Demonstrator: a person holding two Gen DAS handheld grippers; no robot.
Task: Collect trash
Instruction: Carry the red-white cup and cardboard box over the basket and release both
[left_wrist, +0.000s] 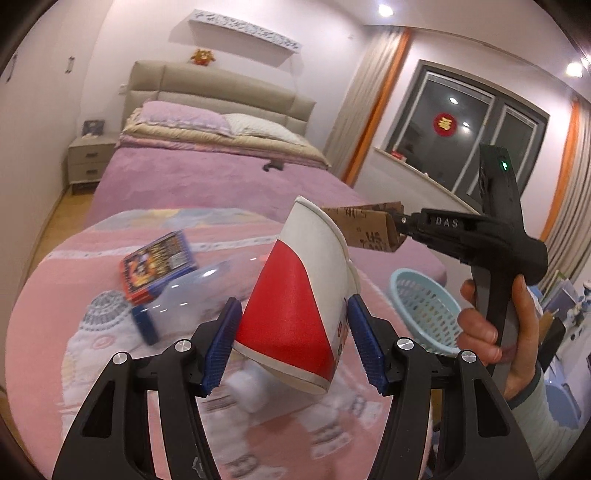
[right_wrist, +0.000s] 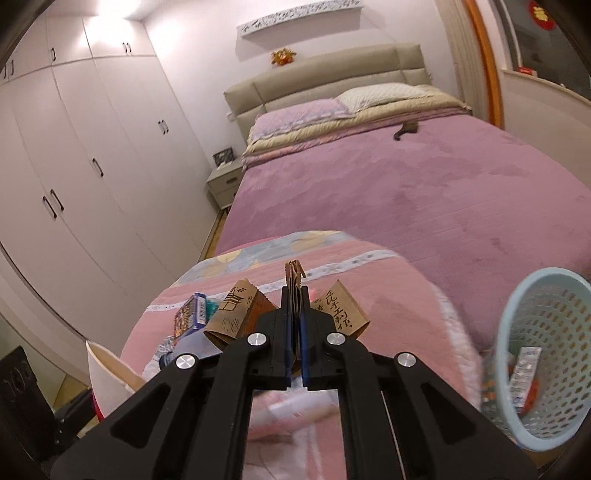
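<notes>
My left gripper (left_wrist: 291, 341) is shut on a red and white paper cup (left_wrist: 295, 310), tilted with its mouth pointing up and away; the blue pads press its sides. My right gripper (right_wrist: 294, 325) is shut on a folded brown paper bag (right_wrist: 240, 314) with black writing, whose ends stick out on both sides of the jaws. In the left wrist view the same brown bag (left_wrist: 365, 225) hangs from the right gripper (left_wrist: 400, 221), held by a hand (left_wrist: 491, 332) above the light blue basket (left_wrist: 424, 310). The cup's rim (right_wrist: 107, 373) shows at the lower left of the right wrist view.
A colourful box (left_wrist: 159, 266) and a clear plastic bottle (left_wrist: 184, 299) lie on the pink quilt (left_wrist: 55, 314) at the foot of the bed. The basket (right_wrist: 546, 354) holds a wrapper. A nightstand (left_wrist: 88, 162) and wardrobes (right_wrist: 74, 177) stand to the left.
</notes>
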